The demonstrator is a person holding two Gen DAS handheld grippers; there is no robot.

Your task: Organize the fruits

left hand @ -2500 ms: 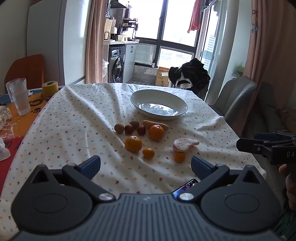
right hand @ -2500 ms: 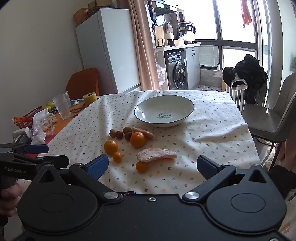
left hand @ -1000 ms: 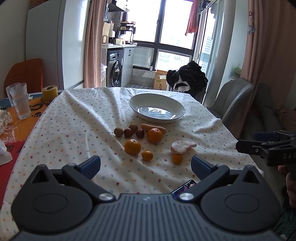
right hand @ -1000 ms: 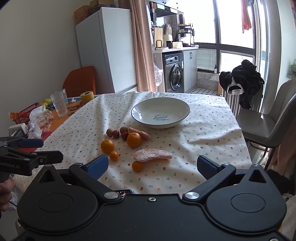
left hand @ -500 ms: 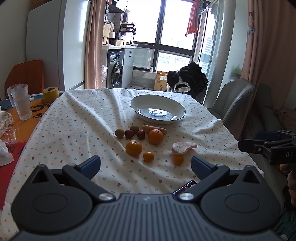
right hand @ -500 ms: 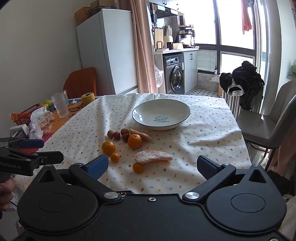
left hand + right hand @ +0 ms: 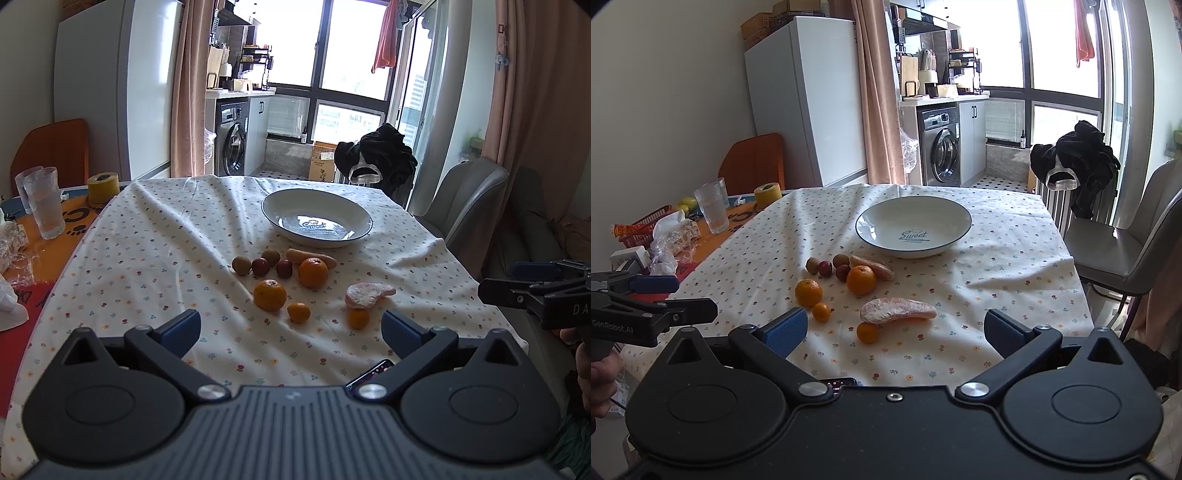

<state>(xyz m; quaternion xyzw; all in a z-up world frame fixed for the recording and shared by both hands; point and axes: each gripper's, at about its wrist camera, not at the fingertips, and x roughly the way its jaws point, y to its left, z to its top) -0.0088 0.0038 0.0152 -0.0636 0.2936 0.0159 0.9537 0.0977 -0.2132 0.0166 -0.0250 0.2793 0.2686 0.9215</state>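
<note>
Both tongs (image 7: 291, 329) (image 7: 897, 330) gape short of fruits (image 7: 861, 279).

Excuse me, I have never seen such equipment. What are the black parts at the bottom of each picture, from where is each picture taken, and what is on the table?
There is no robot here. A person holds one hand-held gripper in each hand, and each gripper carries a wide-angle camera looking forward along its two fingers. The black shapes with blue pads are those grippers: the left gripper in the left wrist view, the right gripper in the right wrist view. Both are open and hold nothing.

On the flowered tablecloth stands an empty white bowl. In front of it lie the fruits: two larger oranges, three small ones, some small brown and red fruits and two peeled segments. Nothing is in the bowl yet.
</note>
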